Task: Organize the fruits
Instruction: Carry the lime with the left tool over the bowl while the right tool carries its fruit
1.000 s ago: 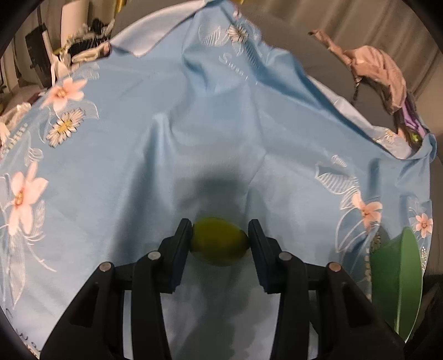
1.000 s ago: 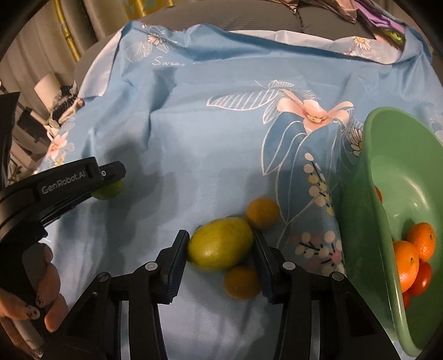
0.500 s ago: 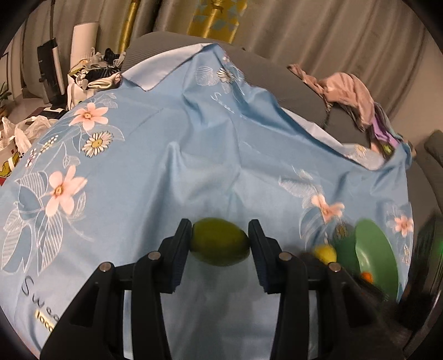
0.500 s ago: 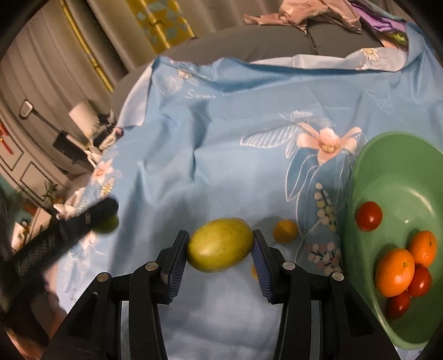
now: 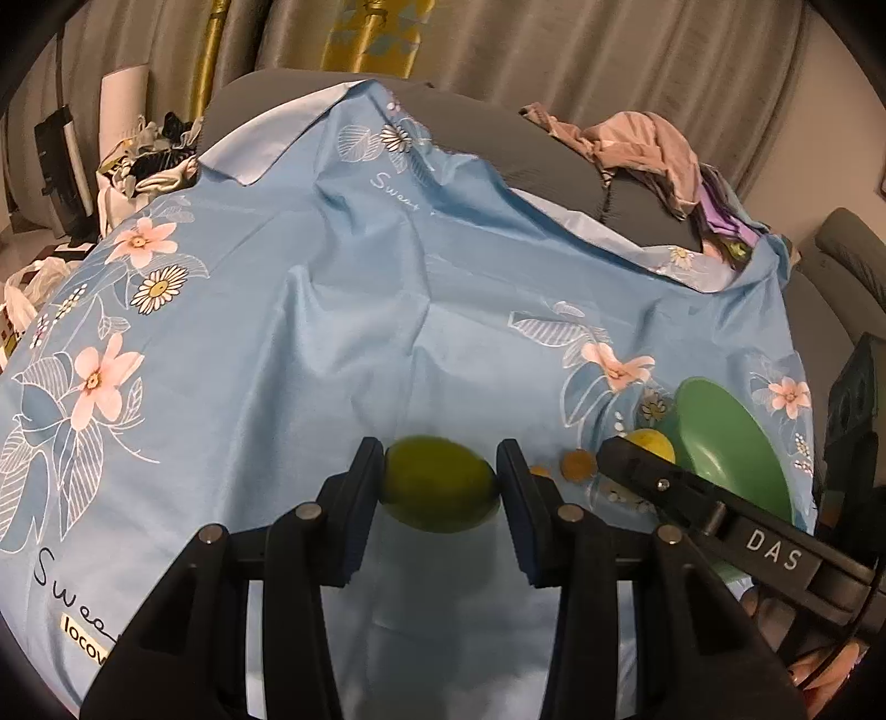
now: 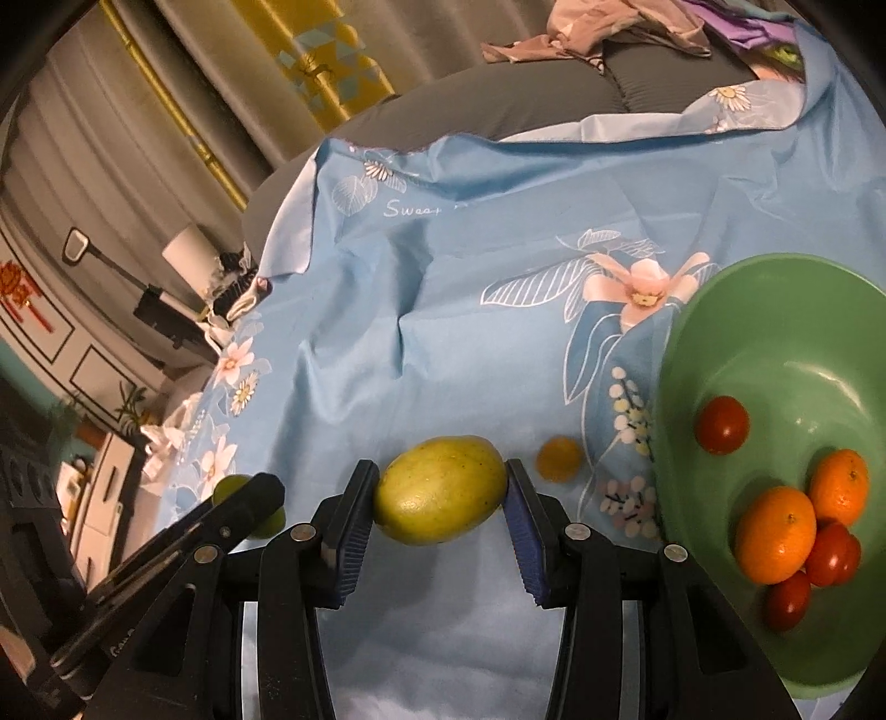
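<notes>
Two black two-finger grippers, each clamped on a fruit, both lifted clear above a light blue flower-print cloth [image 5: 343,310] spread over a grey sofa. Left gripper [image 5: 440,487] grasps a dark green oval lime-like fruit [image 5: 437,483] end to end, blue pads pressing on both its tips; slightly blurred. Right gripper [image 6: 441,490] grasps a larger yellow-green oval lemon-like fruit [image 6: 440,488] the same way, pads tight against both ends. Green plastic bowl [image 6: 775,332] sits at the cloth's right edge, tilted on the soft surface, just right of the right gripper. Inside the bowl, toward its near side: two orange mandarins [image 6: 775,534], touching each other, plus small red cherry tomatoes [image 6: 721,425], one apart higher up, the rest bunched against the mandarins. One small orange kumquat-like fruit [image 6: 559,458] lies on the cloth between the held yellow fruit and the bowl's rim, near both, touching neither. Left-wrist view shows a second small orange fruit [image 5: 538,472] beside that one, mostly hidden behind the left gripper's finger. Same view shows the right gripper coming in from the right with the yellow fruit in front of the bowl. Right-wrist view shows the left gripper low at left with the green fruit peeking past its finger. Pink and purple clothes pile [image 5: 653,144] lies on the sofa beyond the cloth's far right corner. Grey curtains [image 5: 581,50] behind.
</notes>
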A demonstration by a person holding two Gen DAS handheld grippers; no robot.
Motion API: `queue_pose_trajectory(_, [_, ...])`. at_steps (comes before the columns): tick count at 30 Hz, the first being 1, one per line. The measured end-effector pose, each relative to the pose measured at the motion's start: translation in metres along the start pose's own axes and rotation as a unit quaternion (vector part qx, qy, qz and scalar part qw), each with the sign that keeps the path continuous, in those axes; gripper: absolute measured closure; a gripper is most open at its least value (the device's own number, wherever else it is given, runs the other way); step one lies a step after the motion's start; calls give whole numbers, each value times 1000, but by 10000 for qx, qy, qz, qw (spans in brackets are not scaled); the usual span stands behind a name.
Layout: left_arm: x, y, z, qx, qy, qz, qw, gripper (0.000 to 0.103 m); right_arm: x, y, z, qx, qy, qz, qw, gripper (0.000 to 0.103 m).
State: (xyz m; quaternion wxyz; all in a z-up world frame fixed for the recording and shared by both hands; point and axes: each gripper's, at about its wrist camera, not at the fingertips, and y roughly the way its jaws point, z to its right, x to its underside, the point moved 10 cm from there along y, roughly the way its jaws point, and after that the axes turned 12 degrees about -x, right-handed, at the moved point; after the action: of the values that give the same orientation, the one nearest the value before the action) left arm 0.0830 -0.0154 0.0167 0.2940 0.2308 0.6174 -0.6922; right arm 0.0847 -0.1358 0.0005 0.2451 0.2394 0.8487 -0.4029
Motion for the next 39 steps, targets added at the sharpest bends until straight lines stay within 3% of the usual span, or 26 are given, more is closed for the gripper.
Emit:
queue_pose_trajectory(23, [3, -35, 54, 512, 459, 311, 9971, 61, -16, -58, 1, -124, -71, 710, 9974, 57])
queue_pose_trajectory(39, [19, -38, 129, 832, 1135, 255, 9897, 61, -31, -114, 45, 525, 246, 1436, 9879, 56])
